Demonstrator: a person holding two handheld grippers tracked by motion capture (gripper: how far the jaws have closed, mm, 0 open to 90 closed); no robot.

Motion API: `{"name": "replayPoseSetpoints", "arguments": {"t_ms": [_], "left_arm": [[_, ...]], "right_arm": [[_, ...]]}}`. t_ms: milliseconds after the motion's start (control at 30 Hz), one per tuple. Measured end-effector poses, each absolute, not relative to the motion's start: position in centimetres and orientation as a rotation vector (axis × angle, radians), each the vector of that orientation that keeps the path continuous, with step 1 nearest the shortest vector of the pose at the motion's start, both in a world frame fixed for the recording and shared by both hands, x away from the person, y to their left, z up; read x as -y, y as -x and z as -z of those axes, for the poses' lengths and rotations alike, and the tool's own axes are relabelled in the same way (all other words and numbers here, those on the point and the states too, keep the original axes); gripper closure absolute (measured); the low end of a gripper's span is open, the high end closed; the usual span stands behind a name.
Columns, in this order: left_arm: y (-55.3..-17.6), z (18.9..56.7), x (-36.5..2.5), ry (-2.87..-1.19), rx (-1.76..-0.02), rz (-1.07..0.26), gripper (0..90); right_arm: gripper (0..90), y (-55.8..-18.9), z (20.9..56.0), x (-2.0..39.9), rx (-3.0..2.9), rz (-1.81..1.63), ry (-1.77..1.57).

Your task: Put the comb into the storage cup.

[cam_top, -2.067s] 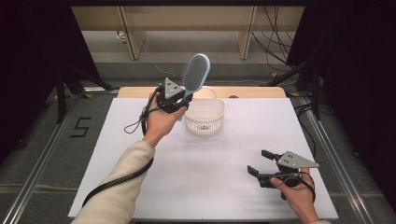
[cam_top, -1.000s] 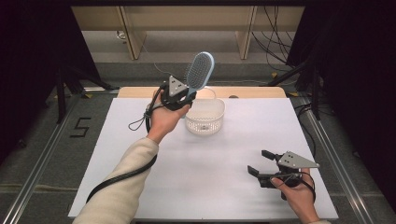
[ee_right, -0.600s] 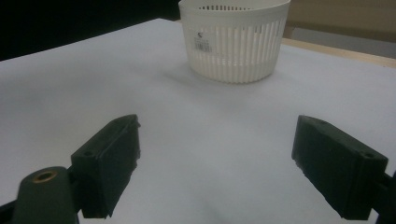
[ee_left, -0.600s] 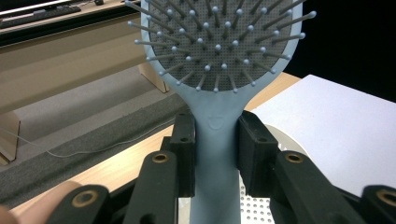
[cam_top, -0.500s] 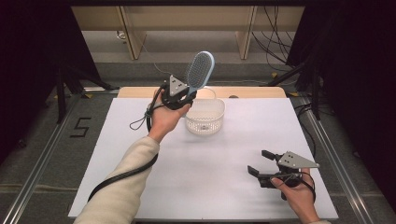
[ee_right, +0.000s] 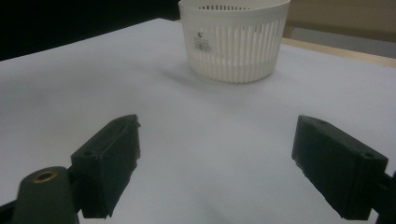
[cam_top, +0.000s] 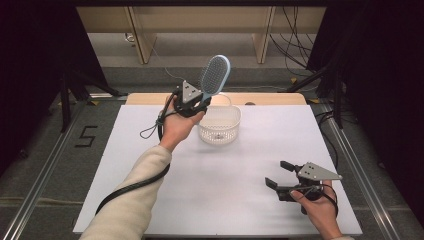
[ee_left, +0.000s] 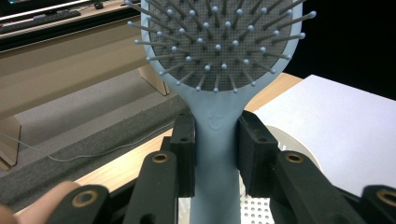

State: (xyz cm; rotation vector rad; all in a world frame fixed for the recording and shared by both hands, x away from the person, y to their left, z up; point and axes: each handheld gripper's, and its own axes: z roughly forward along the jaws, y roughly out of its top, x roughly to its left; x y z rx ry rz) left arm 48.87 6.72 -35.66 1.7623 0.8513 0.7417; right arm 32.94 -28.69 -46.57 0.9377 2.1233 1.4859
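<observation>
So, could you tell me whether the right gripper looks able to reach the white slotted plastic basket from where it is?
Probably yes: the right gripper is open, and bare white table lies between it and the white slotted plastic basket.

Overall light: even overhead lighting, white tabletop [cam_top: 230, 165] bright, surroundings dark.
Shadows: soft, faint beneath the basket [ee_right: 236, 39].
Glare: none.
Focus: high view sharp; nearest fingers [ee_right: 109, 165] soft in both gripper views.
Background: blurred behind the hairbrush [ee_left: 219, 51].
</observation>
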Motion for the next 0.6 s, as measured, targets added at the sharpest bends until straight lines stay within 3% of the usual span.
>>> {"name": "replayPoseSetpoints", "arguments": {"t_ms": [600], "left_arm": [[-49.45, 35.97, -6.53, -1.769, -0.832, -0.738, 69.9]], "right_arm": [[15.9, -32.92, 46.57, 28.69, -2.122, -1.487, -0.938]]}}
